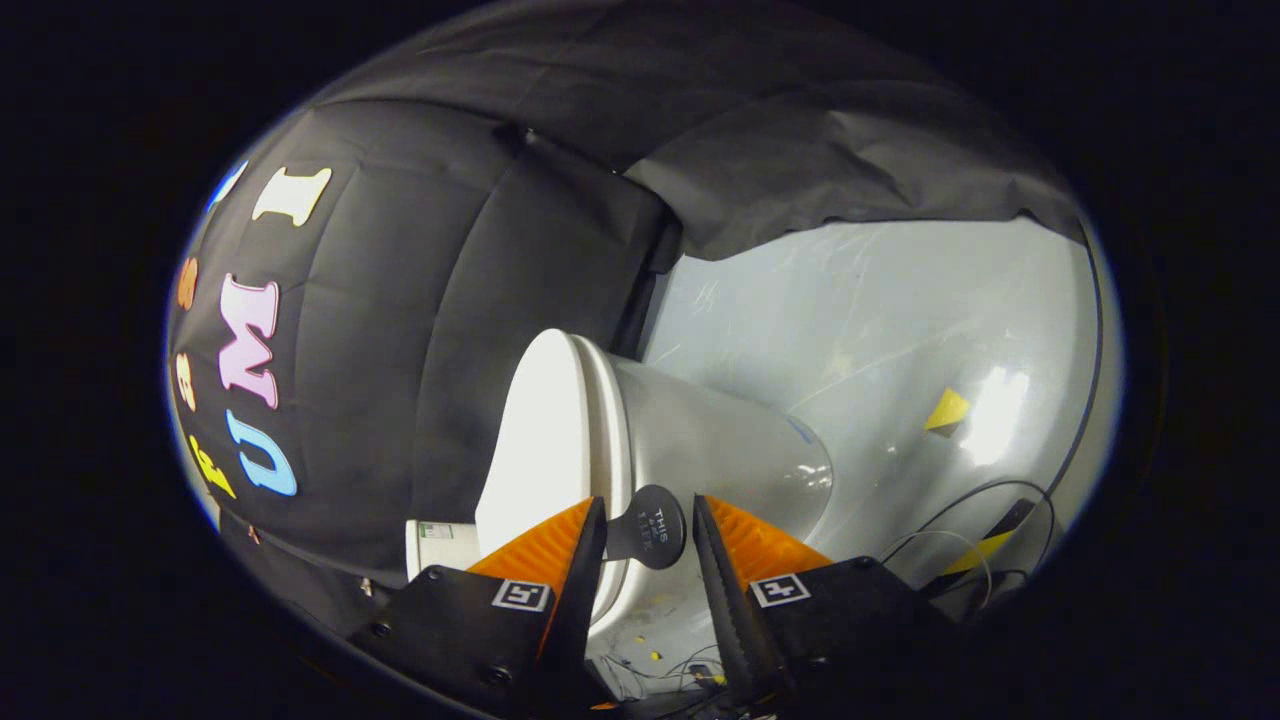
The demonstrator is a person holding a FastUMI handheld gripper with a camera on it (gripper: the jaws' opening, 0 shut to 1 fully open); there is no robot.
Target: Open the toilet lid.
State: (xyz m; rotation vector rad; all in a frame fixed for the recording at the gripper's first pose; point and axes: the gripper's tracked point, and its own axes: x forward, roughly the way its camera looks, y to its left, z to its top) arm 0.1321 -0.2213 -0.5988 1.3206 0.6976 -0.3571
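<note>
Your gripper is spread, with the lid's round tab between its fingers. The toilet lid faces nine o'clock, long axis twelve-to-six.

- one toilet, with one toilet lid, down on the seat
- one round dark handle tab at the toilet's rim
- one gripper, two fingers either side of that tab, not touching
- two yellow tape bits on the floor past the toilet
- a few cables there, can't count them
</note>
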